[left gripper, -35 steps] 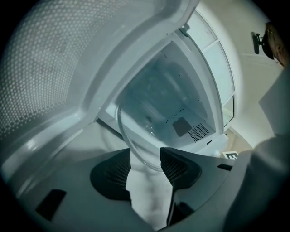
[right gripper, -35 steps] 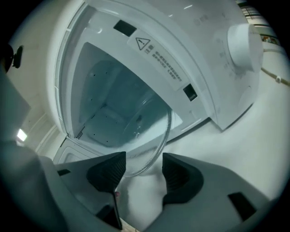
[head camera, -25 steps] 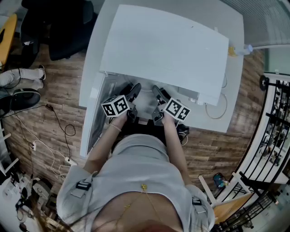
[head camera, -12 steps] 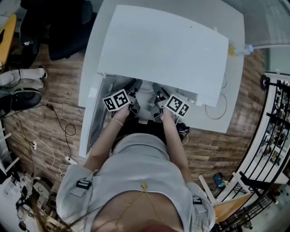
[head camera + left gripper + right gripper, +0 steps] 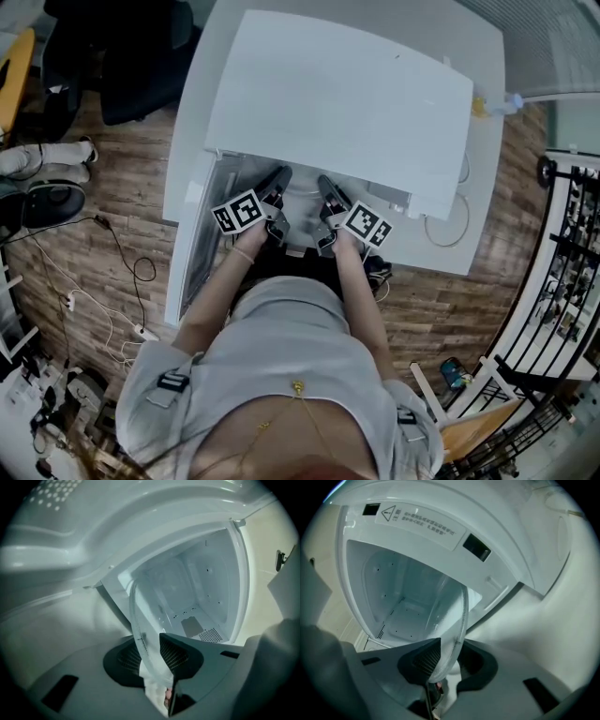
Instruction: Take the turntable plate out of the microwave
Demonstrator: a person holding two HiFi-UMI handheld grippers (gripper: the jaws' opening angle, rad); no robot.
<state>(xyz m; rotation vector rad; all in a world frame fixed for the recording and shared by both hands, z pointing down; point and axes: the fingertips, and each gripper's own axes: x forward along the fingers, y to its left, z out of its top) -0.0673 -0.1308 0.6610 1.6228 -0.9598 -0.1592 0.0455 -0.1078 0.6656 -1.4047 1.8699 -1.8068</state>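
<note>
The white microwave stands on a white table with its door swung open at the left. Both grippers reach into its mouth side by side. The clear glass turntable plate stands on edge in the left gripper view, its rim between the ribbed pads of my left gripper. My right gripper grips the same plate at the opposite rim. Both pairs of jaws have just been closing, with the plate's rim between them. In the head view my left gripper and right gripper hide most of the plate.
The white cavity lies beyond the plate, with a perforated floor patch. The table edge runs close to the person's body. A cable loop lies at the right of the microwave. Wood floor with cables and a chair surrounds the table.
Both grippers have edged a little further into the microwave's mouth, and their marker cubes have rolled slightly. The microwave and its door have not moved.
</note>
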